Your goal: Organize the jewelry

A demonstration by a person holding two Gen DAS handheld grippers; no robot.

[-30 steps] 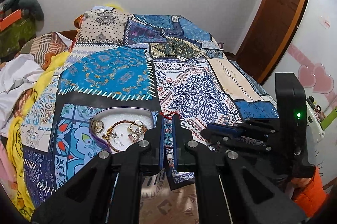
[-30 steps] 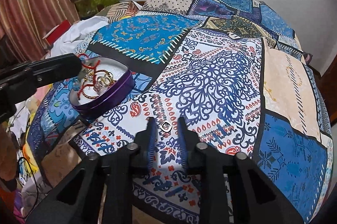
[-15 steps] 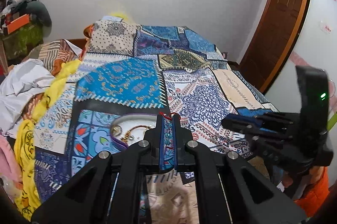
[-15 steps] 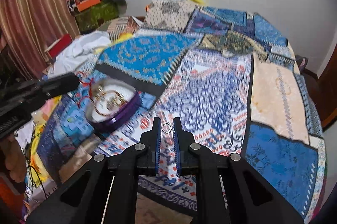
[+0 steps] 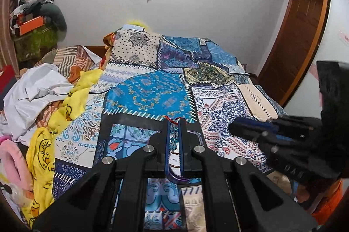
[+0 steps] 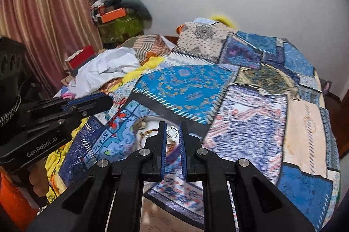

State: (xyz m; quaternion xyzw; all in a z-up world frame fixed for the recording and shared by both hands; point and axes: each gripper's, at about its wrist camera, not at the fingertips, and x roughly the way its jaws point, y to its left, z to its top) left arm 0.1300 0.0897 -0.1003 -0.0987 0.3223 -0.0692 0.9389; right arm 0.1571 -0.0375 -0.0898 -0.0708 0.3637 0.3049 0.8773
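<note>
My left gripper (image 5: 174,123) is shut on a red cord bracelet (image 5: 172,119), and its blue beads (image 5: 173,140) hang between the fingers. Below them shows a sliver of the purple tin's rim (image 5: 174,177). My right gripper (image 6: 171,128) is shut on a small silver ring (image 6: 172,132), held in the air just right of the tin (image 6: 139,123), which holds gold jewelry. In the right wrist view the left gripper (image 6: 104,102) reaches in from the left with the red cord (image 6: 118,110) dangling. The right gripper (image 5: 236,127) shows at the right of the left wrist view.
Everything lies on a bed with a patchwork bedspread (image 5: 152,97). Crumpled white cloth (image 5: 35,92) and yellow clothing (image 5: 41,151) pile along its left side. A striped curtain (image 6: 43,14) hangs at the left, a wooden door (image 5: 301,25) stands at the right.
Both grippers have risen. The right one has closed on the silver ring, lifted it off the bedspread and carried it toward the tin. The left one has kept the bracelet, and the tin has slipped beneath its fingers.
</note>
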